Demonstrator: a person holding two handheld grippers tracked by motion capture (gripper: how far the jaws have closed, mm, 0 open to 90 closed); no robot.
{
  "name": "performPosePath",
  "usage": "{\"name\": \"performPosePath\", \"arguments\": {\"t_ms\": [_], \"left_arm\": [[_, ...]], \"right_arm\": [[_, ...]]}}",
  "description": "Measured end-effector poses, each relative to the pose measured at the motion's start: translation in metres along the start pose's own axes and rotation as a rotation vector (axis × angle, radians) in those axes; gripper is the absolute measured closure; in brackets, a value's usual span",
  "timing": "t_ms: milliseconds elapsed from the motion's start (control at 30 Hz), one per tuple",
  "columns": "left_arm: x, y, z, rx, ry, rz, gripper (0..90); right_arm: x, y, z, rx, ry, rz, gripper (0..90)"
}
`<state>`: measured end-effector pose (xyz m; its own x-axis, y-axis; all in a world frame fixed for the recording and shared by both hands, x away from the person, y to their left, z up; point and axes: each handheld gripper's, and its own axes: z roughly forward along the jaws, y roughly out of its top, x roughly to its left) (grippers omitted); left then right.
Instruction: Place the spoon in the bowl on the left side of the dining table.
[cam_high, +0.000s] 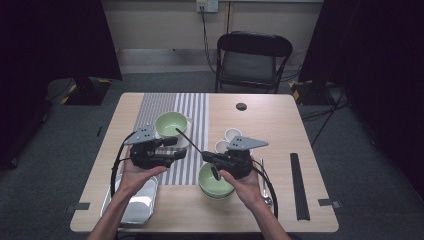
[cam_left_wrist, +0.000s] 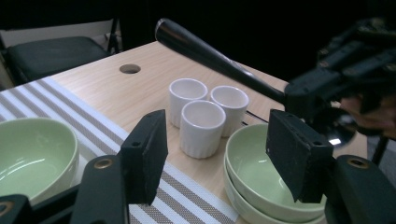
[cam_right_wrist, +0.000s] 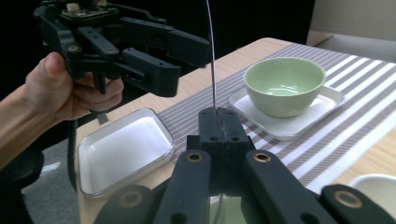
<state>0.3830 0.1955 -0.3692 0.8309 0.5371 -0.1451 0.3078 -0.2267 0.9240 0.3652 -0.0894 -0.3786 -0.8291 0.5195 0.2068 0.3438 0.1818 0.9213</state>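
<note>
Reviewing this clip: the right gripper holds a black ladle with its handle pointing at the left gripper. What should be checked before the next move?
1. Right gripper shut on the black ladle: ok.
2. Left gripper jaws open, nothing between them: ok.
3. Ladle handle's free end bare and in the air: ok.
4. Left jaws set around the handle: not ok; it runs above and beyond them.
5. Three white cups upright below the handle: ok.
6. Ladle's scoop empty above the stacked green bowls: cannot tell.
</note>
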Motion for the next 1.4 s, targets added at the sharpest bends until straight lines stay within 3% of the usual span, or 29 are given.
{"name": "performPosePath", "arguments": {"t_ms": [167, 367, 433, 500, 833, 867, 900, 933, 967, 1133, 1300, 1400], "left_arm": [[-0.002, 0.001, 0.0, -0.025, -0.018, 0.01, 50.0], [-0.003, 0.003, -0.002, -0.088, -0.039, -0.013, 61.9], [-0.005, 0.003, -0.002, -0.092, -0.029, 0.005, 64.7], [-0.007, 0.004, -0.003, -0.098, -0.047, 0.011, 68.6], [-0.016, 0.012, -0.009, -0.144, -0.128, 0.013, 72.4], [-0.017, 0.013, -0.009, -0.15, -0.115, 0.014, 71.6], [-0.017, 0.013, -0.01, -0.148, -0.097, 0.029, 68.5], [-0.017, 0.013, -0.009, -0.143, -0.124, 0.019, 67.2], [-0.018, 0.012, -0.008, -0.141, -0.121, 0.023, 66.8], [-0.018, 0.012, -0.008, -0.137, -0.135, 0.03, 80.9], [-0.02, 0.012, -0.006, -0.121, -0.109, 0.044, 83.4], [-0.02, 0.011, -0.002, -0.101, -0.117, 0.041, 83.5]], "right_arm": [[0.003, -0.003, 0.009, 0.014, 0.029, 0.004, 90.0], [0.009, -0.005, 0.019, 0.023, 0.042, 0.001, 90.0], [0.01, -0.004, 0.02, 0.025, 0.045, -0.002, 90.0], [0.011, -0.004, 0.022, 0.026, 0.05, -0.004, 90.0], [0.017, -0.005, 0.026, 0.025, 0.08, -0.022, 90.0], [0.018, -0.005, 0.027, 0.027, 0.086, -0.024, 90.0], [0.019, -0.006, 0.028, 0.027, 0.087, -0.025, 90.0], [0.02, -0.006, 0.029, 0.029, 0.089, -0.023, 90.0], [0.02, -0.006, 0.03, 0.033, 0.091, -0.028, 90.0], [0.022, -0.007, 0.032, 0.038, 0.095, -0.033, 90.0], [0.021, -0.006, 0.031, 0.027, 0.095, -0.029, 90.0], [0.02, -0.007, 0.031, 0.03, 0.089, -0.038, 88.0]]}}
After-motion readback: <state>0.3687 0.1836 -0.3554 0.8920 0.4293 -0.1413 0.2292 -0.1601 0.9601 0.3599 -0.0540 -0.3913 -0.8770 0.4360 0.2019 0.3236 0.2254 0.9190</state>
